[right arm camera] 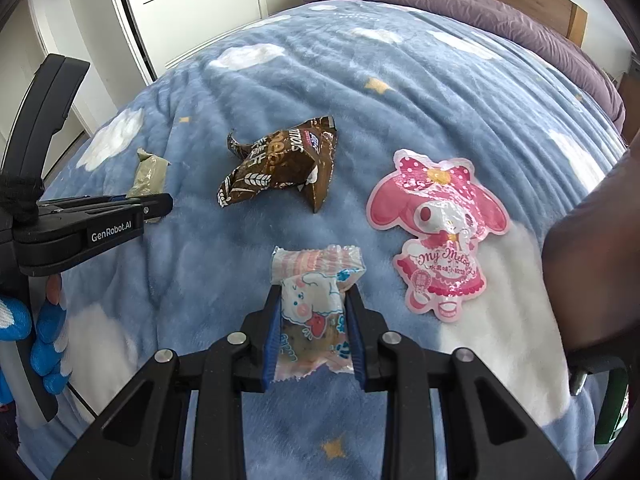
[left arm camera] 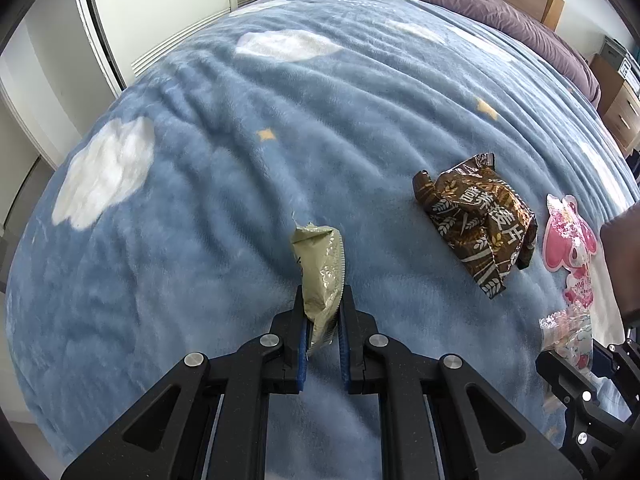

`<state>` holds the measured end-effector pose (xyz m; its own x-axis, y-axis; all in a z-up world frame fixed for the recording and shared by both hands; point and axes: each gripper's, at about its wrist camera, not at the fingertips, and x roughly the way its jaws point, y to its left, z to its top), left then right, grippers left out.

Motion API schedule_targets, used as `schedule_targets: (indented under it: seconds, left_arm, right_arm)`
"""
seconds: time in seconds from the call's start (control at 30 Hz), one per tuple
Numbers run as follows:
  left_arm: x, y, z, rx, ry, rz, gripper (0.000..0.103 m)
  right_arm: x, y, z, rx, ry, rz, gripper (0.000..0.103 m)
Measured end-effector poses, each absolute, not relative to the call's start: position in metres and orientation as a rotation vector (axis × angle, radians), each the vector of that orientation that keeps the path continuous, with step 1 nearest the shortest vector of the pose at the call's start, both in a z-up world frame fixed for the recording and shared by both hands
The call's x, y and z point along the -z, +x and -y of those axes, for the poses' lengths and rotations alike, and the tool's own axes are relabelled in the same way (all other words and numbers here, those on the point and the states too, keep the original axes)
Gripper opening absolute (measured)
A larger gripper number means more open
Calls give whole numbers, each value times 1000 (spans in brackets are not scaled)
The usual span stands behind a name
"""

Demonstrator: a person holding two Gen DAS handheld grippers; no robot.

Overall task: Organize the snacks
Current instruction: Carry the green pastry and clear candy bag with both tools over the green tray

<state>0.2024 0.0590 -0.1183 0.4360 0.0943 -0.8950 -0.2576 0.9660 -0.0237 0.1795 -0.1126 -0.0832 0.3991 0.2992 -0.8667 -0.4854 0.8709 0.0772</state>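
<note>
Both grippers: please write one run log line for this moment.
left gripper: shut on green packet | right gripper: shut on white packet

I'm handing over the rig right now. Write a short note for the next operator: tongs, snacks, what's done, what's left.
Left tongs: shut on the green packet, held off the blanket.
Right tongs: shut on the white packet.
The brown bag and pink pouch lie loose on the blanket, apart from each other.
Done: two snacks gripped. No bin or tray in view.
Left: place both held packets, then collect the brown bag and pink pouch.
</note>
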Motion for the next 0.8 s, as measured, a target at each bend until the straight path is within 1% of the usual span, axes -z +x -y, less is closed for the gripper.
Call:
schedule_targets:
  seconds: [0.33,0.8]
  left_arm:
    - [122,196,-58,-216,-177,-1098,10]
    - [113,176,-58,-215,-186,-1081,10]
  right_arm:
    - [81,171,116,-470,-178,-1061,0]
    - [78,155,129,-439,-106,-1073,0]
